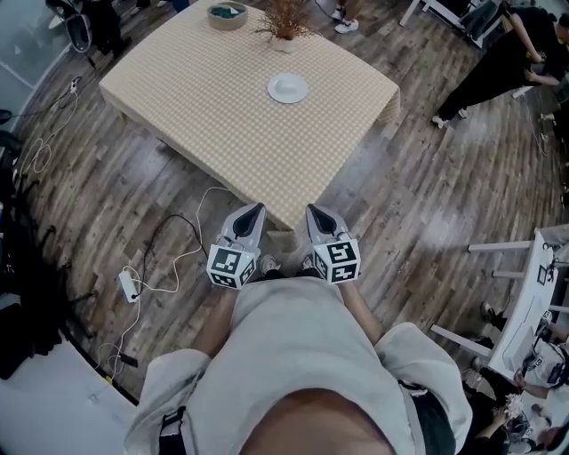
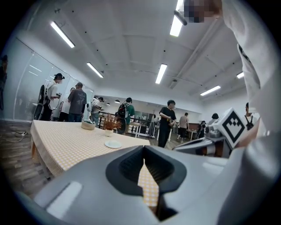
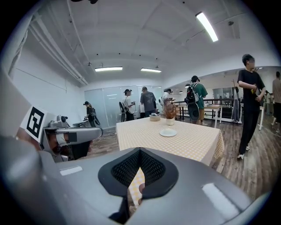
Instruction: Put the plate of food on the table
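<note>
Plate [image 1: 287,87] rests on table [image 1: 204,98], well beyond right gripper [image 1: 313,211].

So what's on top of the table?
A checked cloth, a white plate, a bowl and a potted dried plant. The cloth hides the tabletop; the bowl's contents are unclear.

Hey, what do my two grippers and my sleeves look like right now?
Both the left gripper and right gripper are pale grey, tapering shells with black ribbed fingers. Each carries a white cube printed with black square markers. You wear a light, short-sleeved shirt.
</note>
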`<state>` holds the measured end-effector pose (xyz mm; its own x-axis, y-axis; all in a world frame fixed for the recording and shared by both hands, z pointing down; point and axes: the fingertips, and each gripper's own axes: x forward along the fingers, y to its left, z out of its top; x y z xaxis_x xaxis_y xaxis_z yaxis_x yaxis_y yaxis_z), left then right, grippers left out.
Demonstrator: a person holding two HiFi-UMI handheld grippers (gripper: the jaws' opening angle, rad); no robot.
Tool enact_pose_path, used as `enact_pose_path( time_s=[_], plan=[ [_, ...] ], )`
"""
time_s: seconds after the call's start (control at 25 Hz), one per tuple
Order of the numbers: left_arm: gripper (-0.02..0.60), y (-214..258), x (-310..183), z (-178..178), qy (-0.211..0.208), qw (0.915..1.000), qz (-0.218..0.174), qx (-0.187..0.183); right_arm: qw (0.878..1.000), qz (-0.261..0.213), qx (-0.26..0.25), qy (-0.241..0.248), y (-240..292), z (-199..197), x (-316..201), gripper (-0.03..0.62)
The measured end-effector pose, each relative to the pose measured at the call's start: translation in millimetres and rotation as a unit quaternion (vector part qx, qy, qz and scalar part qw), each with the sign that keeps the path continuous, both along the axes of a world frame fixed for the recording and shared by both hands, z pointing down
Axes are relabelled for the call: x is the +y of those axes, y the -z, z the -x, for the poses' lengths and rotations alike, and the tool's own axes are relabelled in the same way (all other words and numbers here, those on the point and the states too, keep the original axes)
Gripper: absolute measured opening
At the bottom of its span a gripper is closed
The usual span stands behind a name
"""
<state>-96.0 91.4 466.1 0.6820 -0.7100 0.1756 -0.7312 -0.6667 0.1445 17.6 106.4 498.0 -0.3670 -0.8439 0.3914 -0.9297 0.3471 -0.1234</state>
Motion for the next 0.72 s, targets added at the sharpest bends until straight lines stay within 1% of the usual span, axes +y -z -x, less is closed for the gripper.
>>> enact_pose_path(
  time_s=[0.24, 0.4, 0.72],
  plan=[
    [0.011, 8, 15, -18, 0.018, 0.9998, -0.003, -0.001, 1.0, -0.002, -0.005, 0.012, 7, -19, 6, -0.005],
    [0.009, 3, 25, -36, 0.025, 0.9997, 0.003, -0.001, 1.0, 0.0, -0.01, 0.017, 4, -34, 11, -0.005],
    [0.009, 2, 36, -58, 0.024, 0.9997, 0.005, -0.005, 1.0, -0.002, -0.011, 0.017, 6, -55, 13, -0.005]
  ],
)
